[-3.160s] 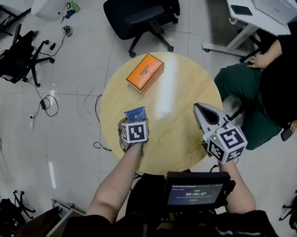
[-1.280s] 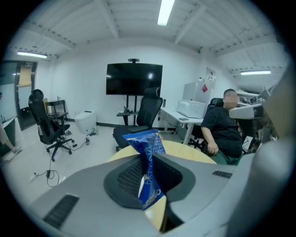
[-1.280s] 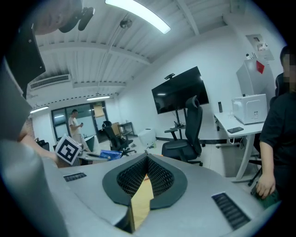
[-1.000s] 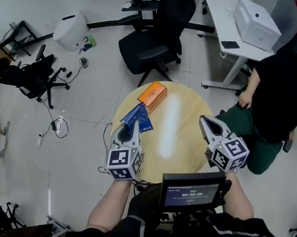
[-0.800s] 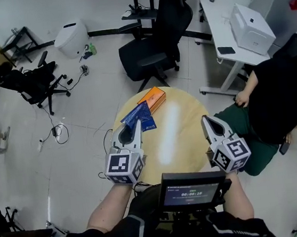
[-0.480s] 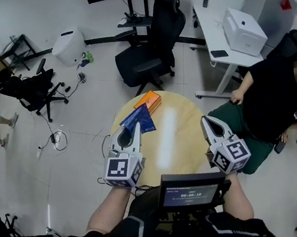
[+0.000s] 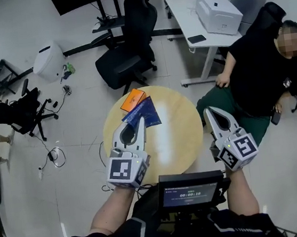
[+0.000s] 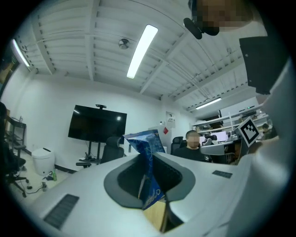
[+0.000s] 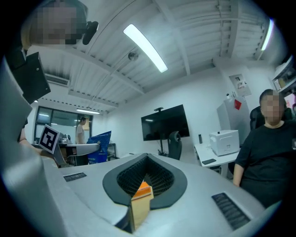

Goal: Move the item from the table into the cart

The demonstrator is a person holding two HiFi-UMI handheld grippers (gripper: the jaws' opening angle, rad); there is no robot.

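Note:
My left gripper (image 7: 139, 120) is shut on a blue snack packet (image 7: 144, 112), held up above the round wooden table (image 7: 178, 138). In the left gripper view the packet (image 8: 145, 144) stands upright, pinched between the jaws. An orange box (image 7: 132, 99) lies on the table's far edge, just beyond the packet. My right gripper (image 7: 211, 111) hangs over the table's right edge, shut with nothing in it. The right gripper view shows the orange box (image 9: 143, 189) low down past its jaws, and the blue packet (image 9: 99, 146) off to the left.
A black office chair (image 7: 126, 64) stands beyond the table. A seated person in black (image 7: 257, 61) is at the right, next to a white desk (image 7: 193, 26) with a printer (image 7: 218, 11). Another chair (image 7: 19, 112) and cables lie on the floor at left.
The left gripper has lifted the blue packet off the table. Both grippers have risen, and the table now looks smaller and further below.

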